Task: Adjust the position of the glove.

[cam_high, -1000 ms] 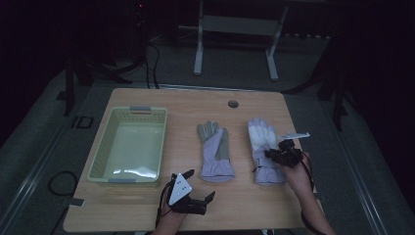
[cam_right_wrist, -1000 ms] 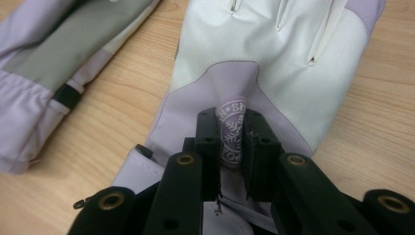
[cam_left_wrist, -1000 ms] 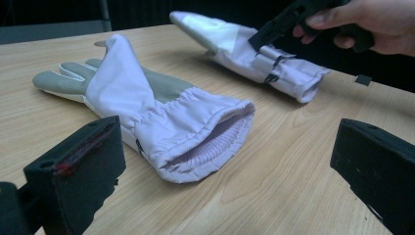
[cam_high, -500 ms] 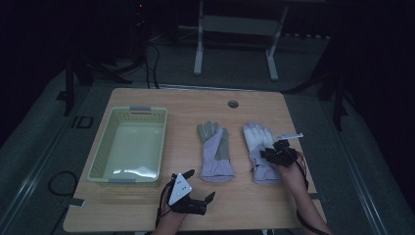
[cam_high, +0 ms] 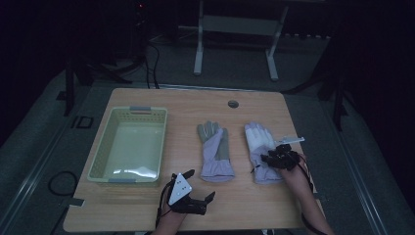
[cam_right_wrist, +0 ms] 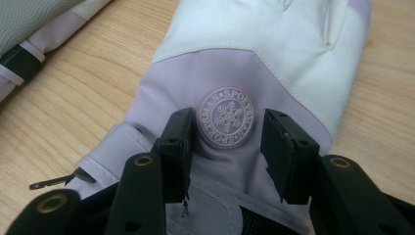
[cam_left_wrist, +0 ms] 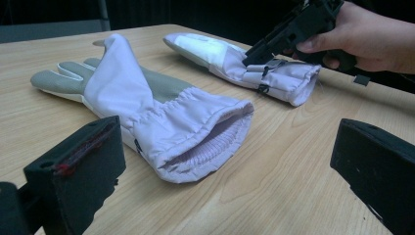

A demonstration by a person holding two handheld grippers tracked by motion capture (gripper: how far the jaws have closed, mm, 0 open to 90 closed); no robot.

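Note:
Two pale lilac gloves lie flat on the wooden table. The left glove (cam_high: 214, 149) (cam_left_wrist: 147, 103) is palm up with a grey palm, its cuff facing me. The right glove (cam_high: 258, 142) (cam_left_wrist: 220, 54) (cam_right_wrist: 254, 63) shows a round snowflake emblem. My right gripper (cam_high: 274, 157) (cam_left_wrist: 259, 51) (cam_right_wrist: 226, 122) hovers over that glove near its cuff. Its jaws have just been opening and stand apart on either side of the emblem, gripping nothing. My left gripper (cam_high: 200, 184) (cam_left_wrist: 230, 142) rests wide open at the table's near edge, pointing at the left glove's cuff with nothing between its jaws.
A pale green plastic basket (cam_high: 98, 161) stands empty on the table's left part. A round cable hole (cam_high: 233, 104) sits near the far edge. A metal stand (cam_high: 235, 39) is on the floor beyond the table.
The right gripper has edged slightly toward the near left over the right glove's cuff. The left gripper has stayed put.

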